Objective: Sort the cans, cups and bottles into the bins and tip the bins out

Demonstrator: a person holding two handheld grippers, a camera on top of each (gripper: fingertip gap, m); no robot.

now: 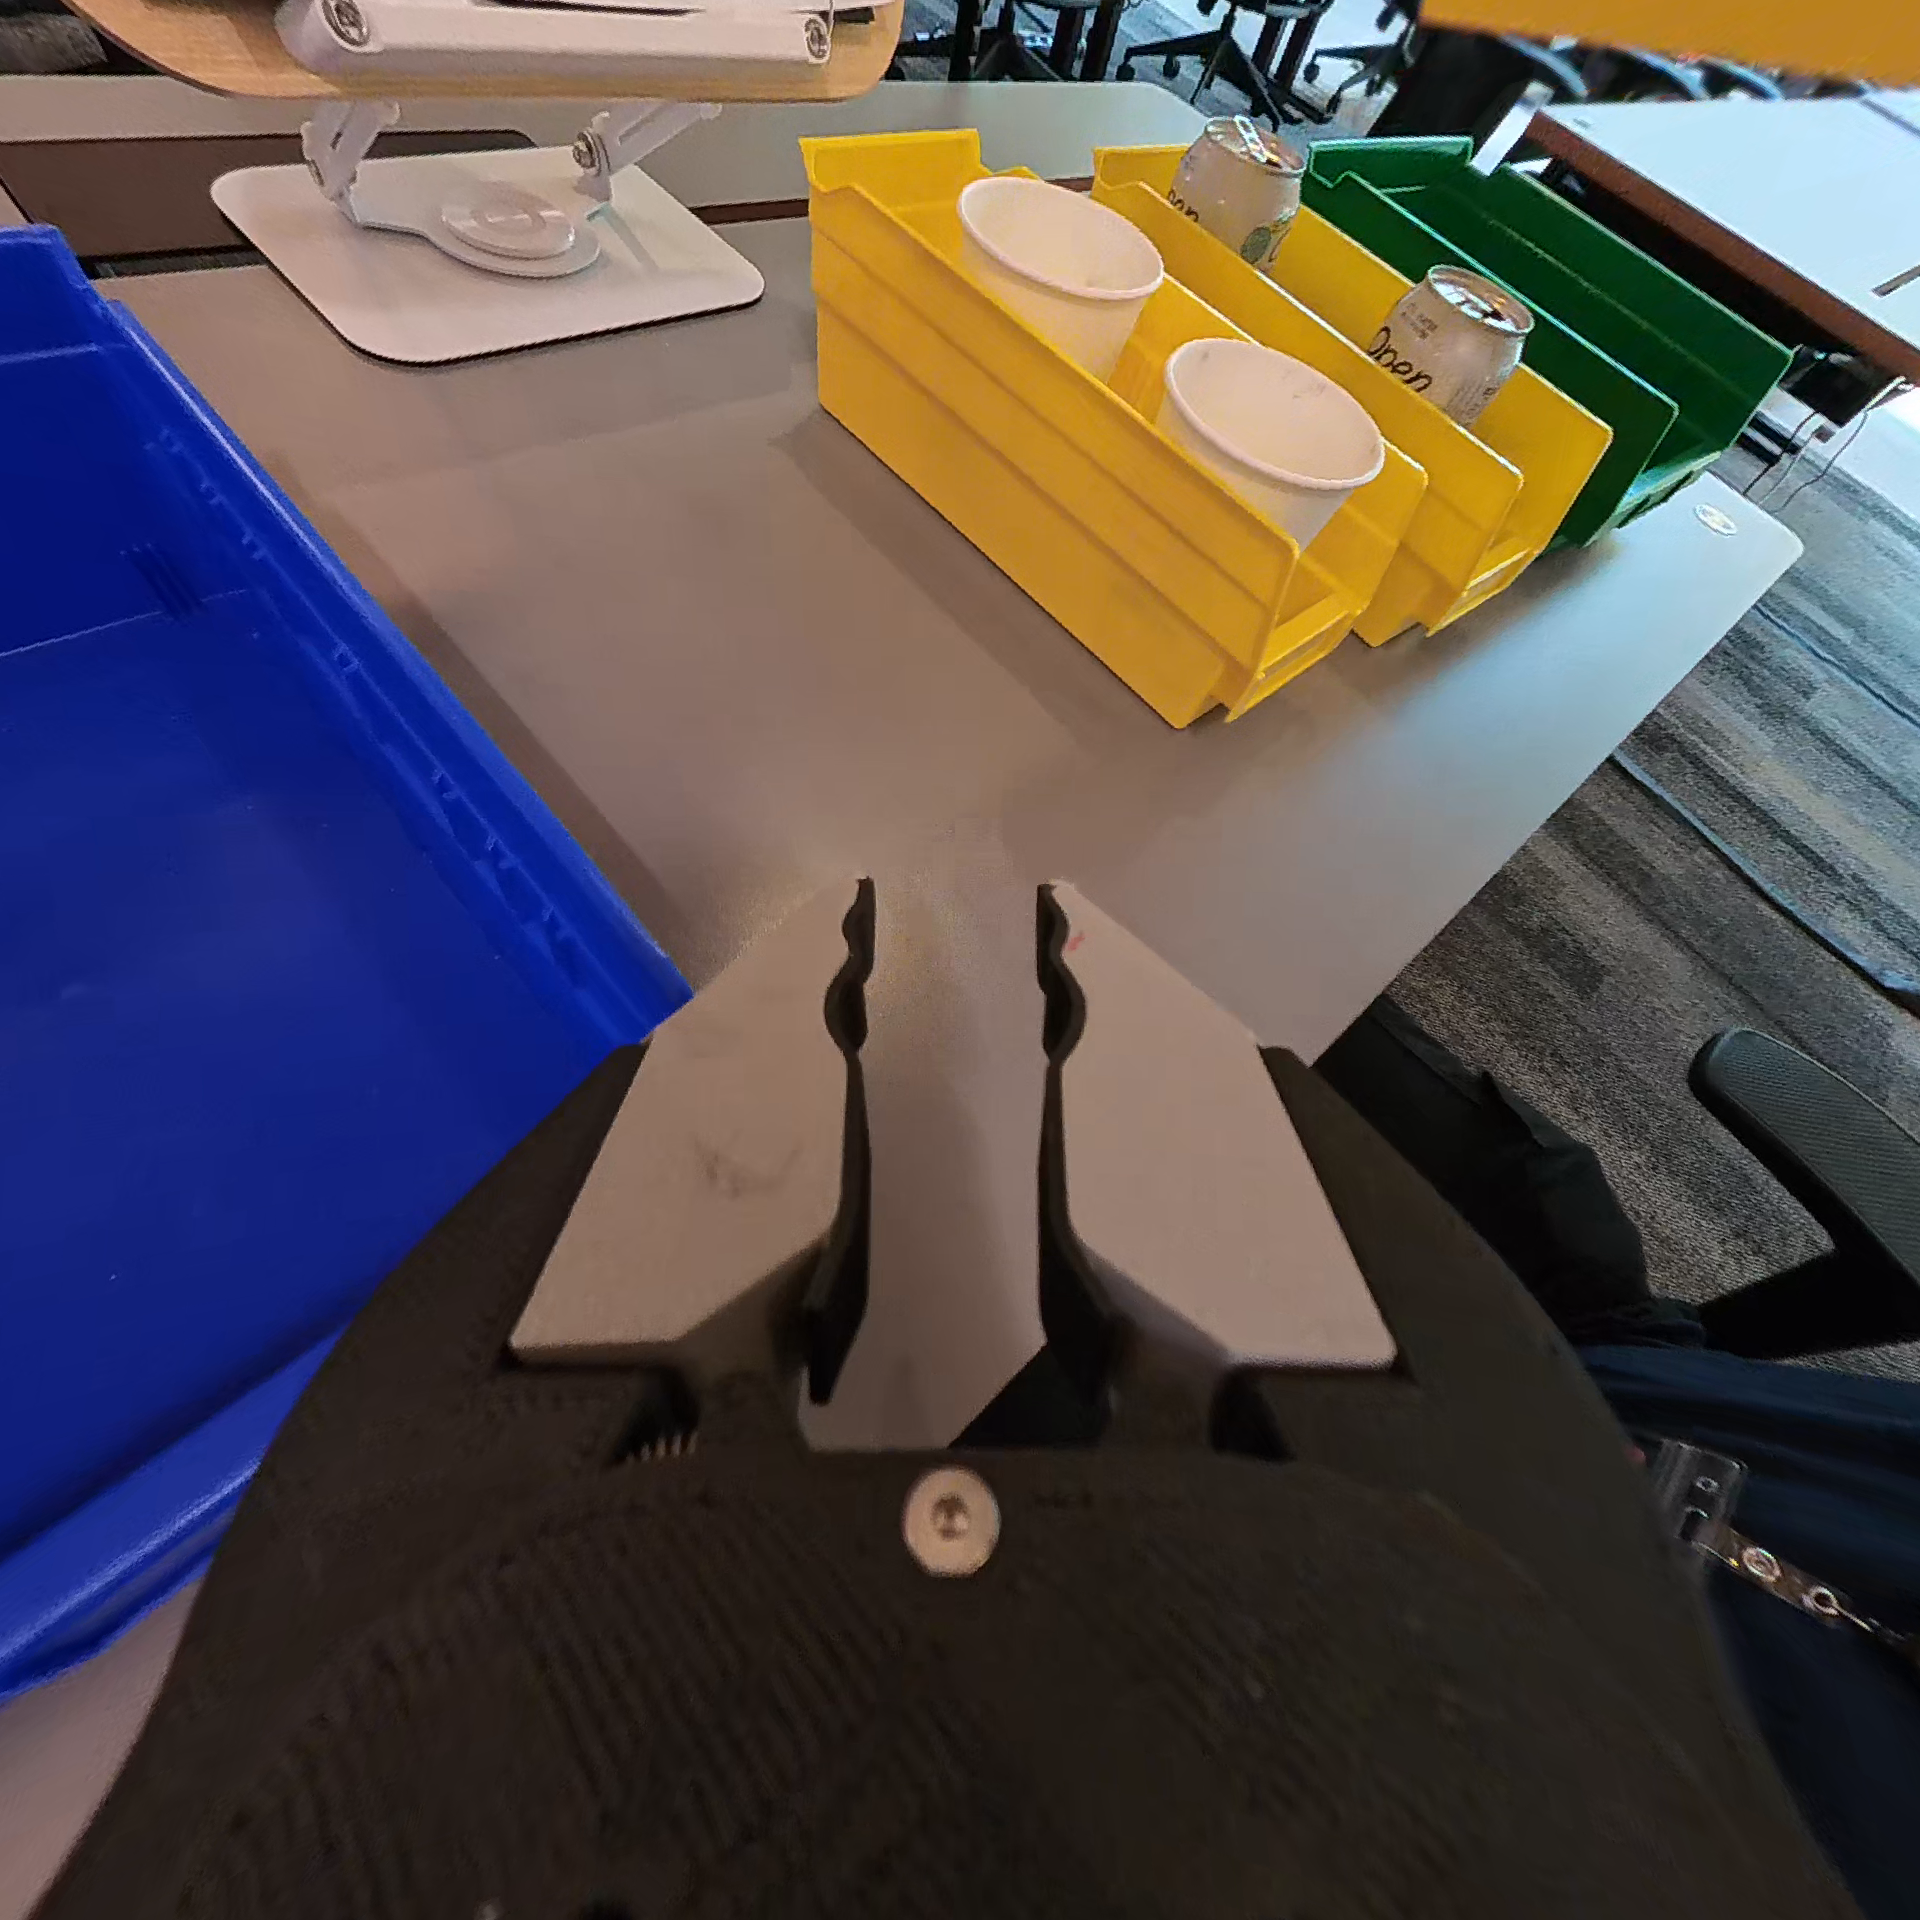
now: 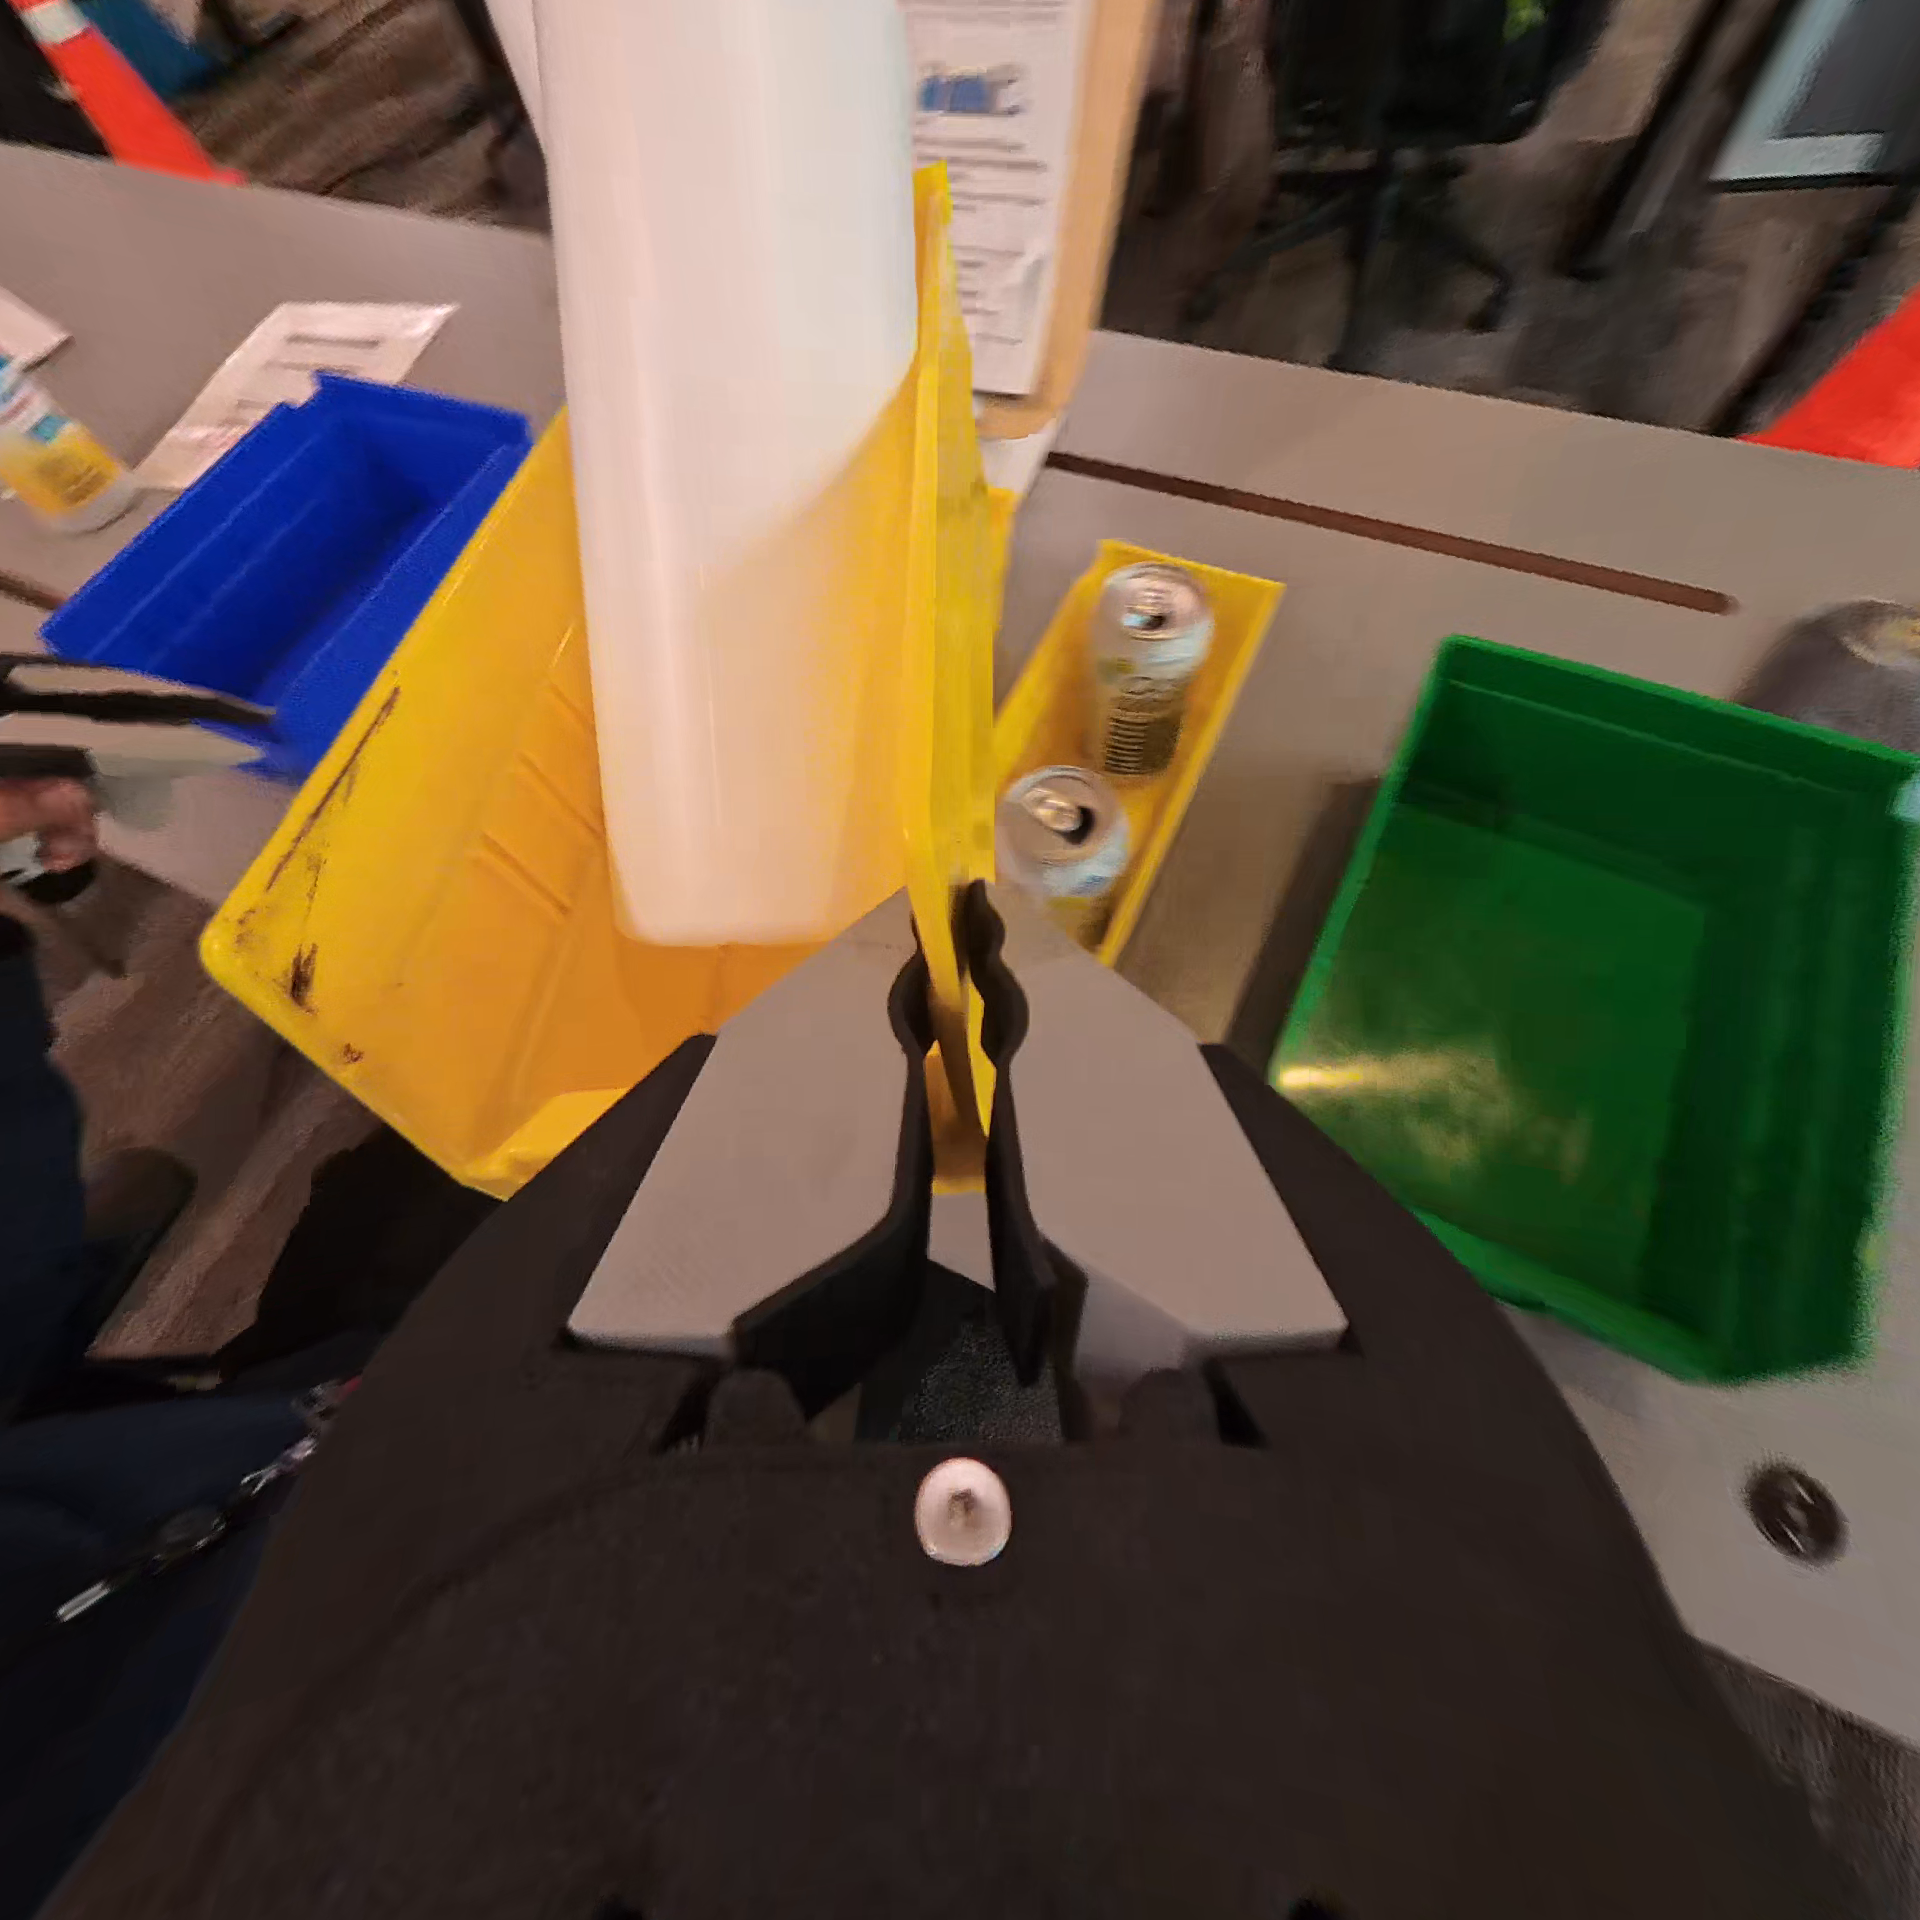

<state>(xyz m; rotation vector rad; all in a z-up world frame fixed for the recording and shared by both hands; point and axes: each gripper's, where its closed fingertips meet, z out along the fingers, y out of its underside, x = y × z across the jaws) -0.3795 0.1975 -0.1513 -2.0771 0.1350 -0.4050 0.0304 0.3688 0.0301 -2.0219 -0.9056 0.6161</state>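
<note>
A white tilting stand [image 1: 488, 260] sits at the far left of the grey surface [image 1: 665, 582]. Printed sheets [image 2: 312, 364] lie near its far edge. Office chairs [image 1: 1226, 42] stand beyond it on carpet [image 1: 1714, 831].

Printed lettering appears on both cans [image 1: 1455, 343] in the yellow bin [image 1: 1455, 468] and on blurred paper sheets [image 2: 987, 208].

both tools share one build: the left gripper [image 1: 954, 894] and right gripper [image 2: 961, 904] each have a textured black printed body, grey wedge-shaped fingers [image 1: 727, 1143] with wavy black inner pads, and one silver screw [image 1: 951, 1523]. dark navy clothing [image 1: 1787, 1475] shows alongside.
</note>
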